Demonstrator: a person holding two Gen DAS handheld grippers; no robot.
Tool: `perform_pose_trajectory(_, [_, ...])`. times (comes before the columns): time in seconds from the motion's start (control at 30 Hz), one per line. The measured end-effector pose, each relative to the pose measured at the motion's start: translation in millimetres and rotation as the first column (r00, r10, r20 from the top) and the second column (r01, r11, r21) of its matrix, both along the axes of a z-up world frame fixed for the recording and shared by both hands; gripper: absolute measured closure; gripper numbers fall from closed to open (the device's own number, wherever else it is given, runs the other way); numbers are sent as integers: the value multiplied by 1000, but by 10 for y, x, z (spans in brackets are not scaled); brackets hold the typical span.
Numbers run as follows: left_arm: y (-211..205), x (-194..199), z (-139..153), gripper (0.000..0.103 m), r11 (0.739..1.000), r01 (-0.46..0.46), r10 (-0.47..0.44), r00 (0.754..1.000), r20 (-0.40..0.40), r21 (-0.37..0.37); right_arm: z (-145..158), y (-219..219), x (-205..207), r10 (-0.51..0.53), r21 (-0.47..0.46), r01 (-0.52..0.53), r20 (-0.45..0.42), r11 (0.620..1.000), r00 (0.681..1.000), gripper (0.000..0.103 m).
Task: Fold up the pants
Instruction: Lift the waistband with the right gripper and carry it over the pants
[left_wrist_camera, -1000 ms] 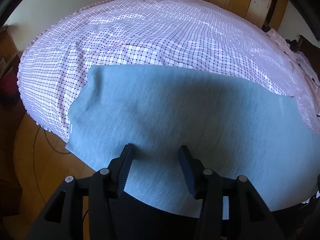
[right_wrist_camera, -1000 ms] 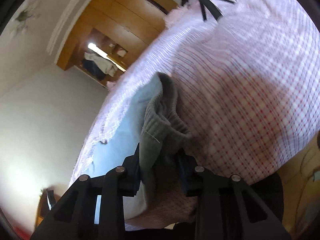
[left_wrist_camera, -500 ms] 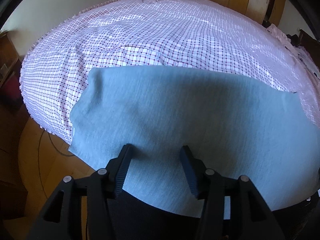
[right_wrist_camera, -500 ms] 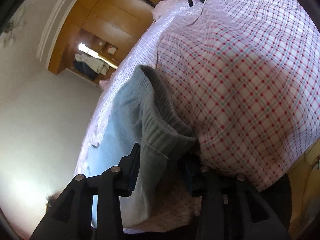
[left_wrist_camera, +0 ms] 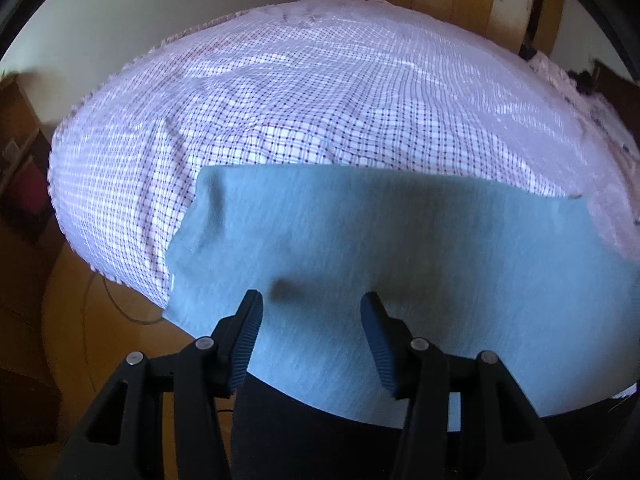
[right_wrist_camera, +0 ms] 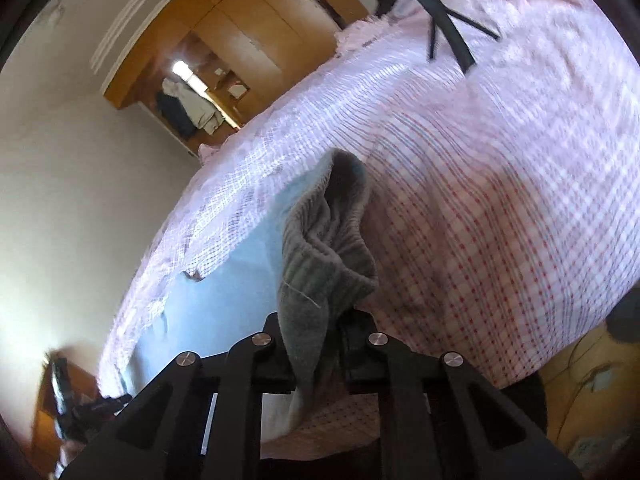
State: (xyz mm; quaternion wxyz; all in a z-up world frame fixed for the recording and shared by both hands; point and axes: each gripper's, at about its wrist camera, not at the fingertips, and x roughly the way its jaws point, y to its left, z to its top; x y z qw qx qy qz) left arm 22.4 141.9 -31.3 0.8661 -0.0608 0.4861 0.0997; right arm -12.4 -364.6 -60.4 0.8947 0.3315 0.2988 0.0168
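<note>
Where spread flat over the checked bed sheet [left_wrist_camera: 320, 92], grey-blue pants [left_wrist_camera: 400, 248] at the near edge of the bed. Ribbed end bunched and clenched in right claw [right_wrist_camera: 316, 320]. Left claw [left_wrist_camera: 311, 304] released, fingers apart above the cloth.

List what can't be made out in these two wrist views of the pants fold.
- Left wrist view: the near edge of the grey-blue pants is hidden behind the open left gripper and its body.
- Right wrist view: the right gripper is shut on the ribbed waistband; the bunched cloth hides the pads' contact.
- Right wrist view: how the pants lie along the checked bedsheet is foreshortened; the far end is not shown.
- Right wrist view: the items at lower left are blurred.
</note>
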Motion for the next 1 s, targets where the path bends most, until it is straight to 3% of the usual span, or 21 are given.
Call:
perform_pose_trajectory(0.07, [29,-5,5,49,1000,3,-3,1000,1,-17,132,79,40,16,-56,-15,7,998,1000,96])
perform_pose_trajectory(0.27, [50,-71,72,49,999,30,-31,999,41,23,427,342,125,41,-226,-42,-11,973,999,95])
perform_pose_trajectory(0.63, [166,-181,105,49,998,53,-50,995,87,-33,908,837,64,208,-296,-177,77,938,975,95])
perform_pose_trajectory(0.77, [248,-230,101,49,998,35,-30,995,95,-52,1057,1143,140,292,-347,-244,92,905,952,96])
perform_pose_trajectory(1.0, [433,-288,101,49,996,12,-1,993,118,-92,1165,1739,278,443,-334,-387,108,859,890,95])
